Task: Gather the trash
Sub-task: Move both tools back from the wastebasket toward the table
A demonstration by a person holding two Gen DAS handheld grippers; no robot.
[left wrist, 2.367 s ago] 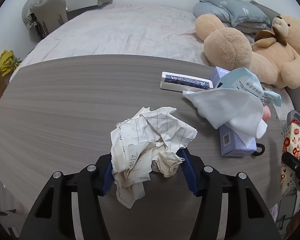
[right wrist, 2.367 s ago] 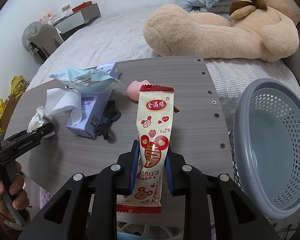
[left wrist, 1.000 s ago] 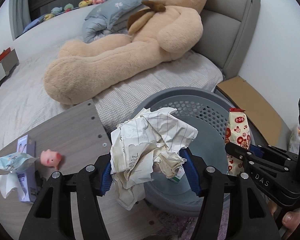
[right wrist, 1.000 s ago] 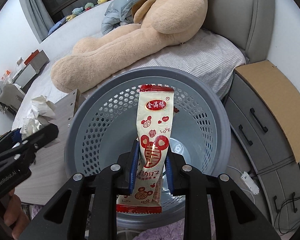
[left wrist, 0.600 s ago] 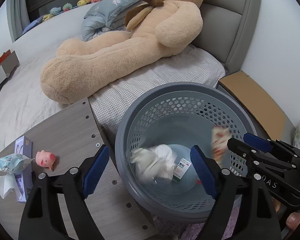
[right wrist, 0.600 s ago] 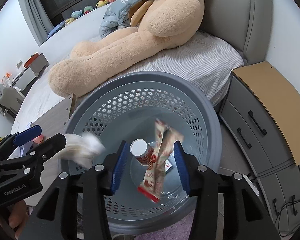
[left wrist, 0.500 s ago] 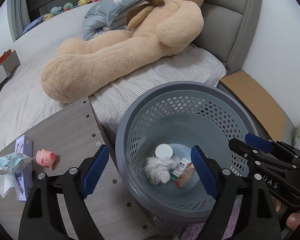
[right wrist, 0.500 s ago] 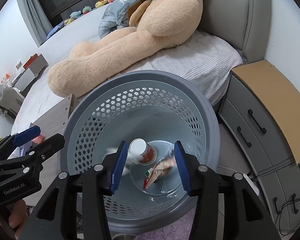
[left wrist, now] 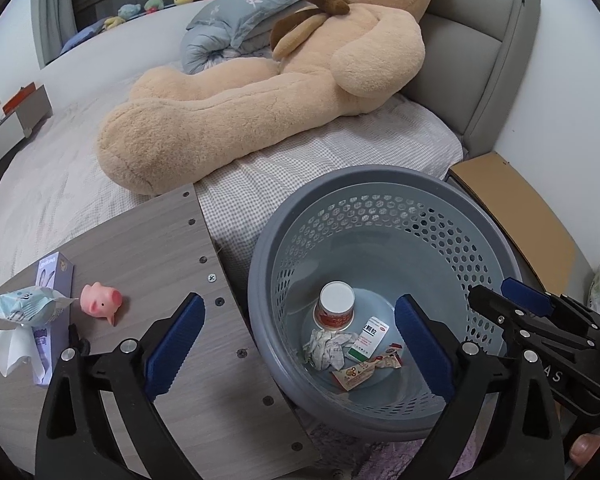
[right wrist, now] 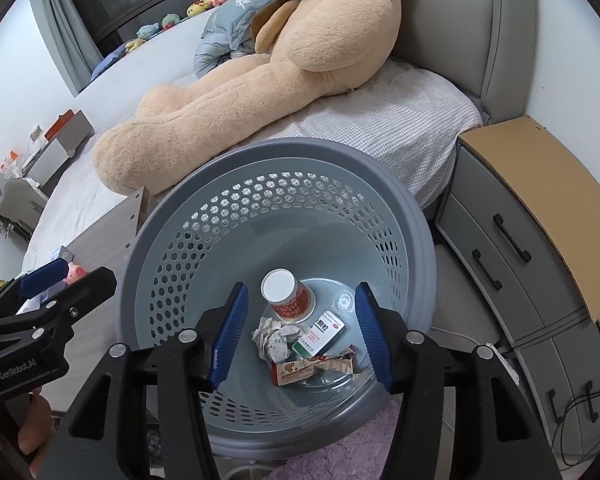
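Observation:
A grey perforated basket (left wrist: 380,184) (right wrist: 284,156) stands on the floor beside the table. At its bottom lie a crumpled paper ball (left wrist: 326,346) (right wrist: 276,338), a red snack wrapper (left wrist: 364,370) (right wrist: 312,368), a small green-and-white box (left wrist: 370,338) (right wrist: 320,332) and a paper cup (left wrist: 336,308) (right wrist: 286,294). My left gripper (left wrist: 300,344) hangs over the basket's left side, its jaws opening wide with nothing between them. My right gripper (right wrist: 300,336) hovers above the basket's middle, jaws opening and empty.
The wooden table (left wrist: 148,248) holds a pink pig toy (left wrist: 100,304), a purple box (left wrist: 50,312) and a tissue pack (left wrist: 20,308). A large teddy bear (left wrist: 268,80) lies on the bed behind. A drawer unit (right wrist: 520,256) stands right of the basket.
Both grippers opened over the basket. The paper ball dropped from the left one and the snack wrapper from the right; both now lie still at the basket's bottom.

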